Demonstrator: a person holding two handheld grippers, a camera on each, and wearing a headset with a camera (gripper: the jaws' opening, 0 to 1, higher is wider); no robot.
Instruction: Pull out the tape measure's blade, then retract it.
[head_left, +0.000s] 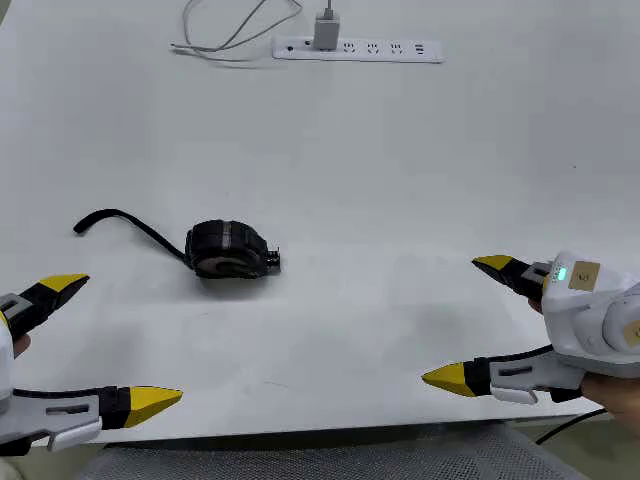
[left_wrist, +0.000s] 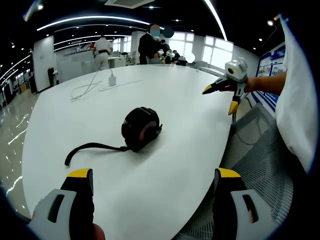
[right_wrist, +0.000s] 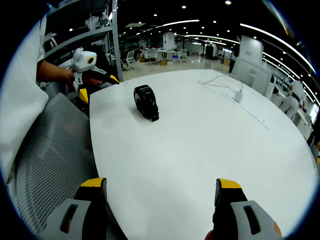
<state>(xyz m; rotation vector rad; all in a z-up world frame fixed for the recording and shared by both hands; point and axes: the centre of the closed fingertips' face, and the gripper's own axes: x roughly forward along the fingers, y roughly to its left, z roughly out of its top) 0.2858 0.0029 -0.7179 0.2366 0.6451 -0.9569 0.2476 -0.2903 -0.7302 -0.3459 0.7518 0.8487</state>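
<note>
White table (head_left: 400, 150) runs across the head view, with a power strip (head_left: 357, 48) and its cable at the top edge.

The tape measure (head_left: 228, 250) lies left of centre, alone on the bare surface. Its black strap (head_left: 120, 222) trails off toward the left edge. The blade mouth, a small dark tab low on the case, points toward the right of the frame, so strap, case and mouth lie in a line running roughly left to right. No blade is out yet.

The left gripper (head_left: 132, 338) sits in the lower left corner, jaws spread wide and holding nothing. The right gripper (head_left: 450, 320) sits in the lower right, equally agape and empty. Neither touches the tape.

The left gripper is clearly the nearer one. In the left gripper view the case sits mid-frame, above and between the two jaw tips. In the right gripper view it is small and well apart, in the upper left.

Judging from this, the left gripper is placed to pin the case. The right gripper faces the end where the blade comes out, so it would have to cross the open table to reach the tab.
</note>
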